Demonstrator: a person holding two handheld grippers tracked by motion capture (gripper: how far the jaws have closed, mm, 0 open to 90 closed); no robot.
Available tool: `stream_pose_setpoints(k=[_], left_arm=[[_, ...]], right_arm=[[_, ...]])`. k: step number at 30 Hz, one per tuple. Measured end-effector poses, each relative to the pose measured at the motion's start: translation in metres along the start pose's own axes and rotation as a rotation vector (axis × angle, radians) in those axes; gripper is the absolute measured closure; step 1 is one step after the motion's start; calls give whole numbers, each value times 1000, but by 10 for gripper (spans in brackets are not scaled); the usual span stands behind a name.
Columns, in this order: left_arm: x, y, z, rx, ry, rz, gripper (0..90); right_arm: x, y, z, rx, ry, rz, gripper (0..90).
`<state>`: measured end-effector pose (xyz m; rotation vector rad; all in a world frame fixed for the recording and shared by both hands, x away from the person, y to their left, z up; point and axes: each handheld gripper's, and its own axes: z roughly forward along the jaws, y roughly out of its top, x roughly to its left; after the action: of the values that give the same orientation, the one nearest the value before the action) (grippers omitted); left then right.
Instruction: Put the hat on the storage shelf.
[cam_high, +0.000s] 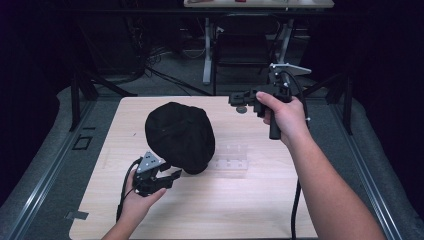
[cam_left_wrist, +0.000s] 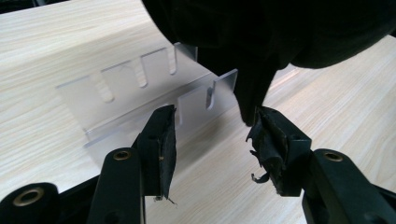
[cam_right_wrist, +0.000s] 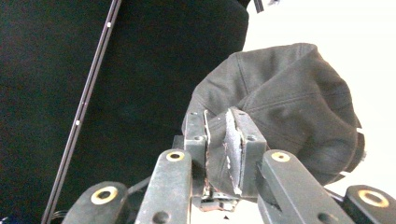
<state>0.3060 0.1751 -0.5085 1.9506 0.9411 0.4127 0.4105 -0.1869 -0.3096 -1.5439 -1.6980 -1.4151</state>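
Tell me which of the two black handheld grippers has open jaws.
The left gripper, at the black fabric cap: its jaws stand wide apart; those of the right gripper nearly meet.

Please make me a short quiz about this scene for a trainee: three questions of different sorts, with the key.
1. True or false: the jaws of the left gripper stand open.
2. What lies on the table beside the black cap? A) a clear plastic rack B) a red cup C) a book
3. Fill in: the right gripper is held ____ the table, not resting on it.
Key: 1 true; 2 A; 3 above.
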Motion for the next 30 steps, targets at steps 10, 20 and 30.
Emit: stream_pose_setpoints(k=[10,20,30], left_arm=[[12,-15,-15,5,31,-51,480],[31,-40,-17,10,59,-124,467],[43,-51,-14,37,57,-148,450]], right_arm=[[-1,-4,-14,-11,-41,-26,773],[-14,-12,-22,-10,-86,-30,753],[-20,-28,-36,-30,-191,-101,728]])
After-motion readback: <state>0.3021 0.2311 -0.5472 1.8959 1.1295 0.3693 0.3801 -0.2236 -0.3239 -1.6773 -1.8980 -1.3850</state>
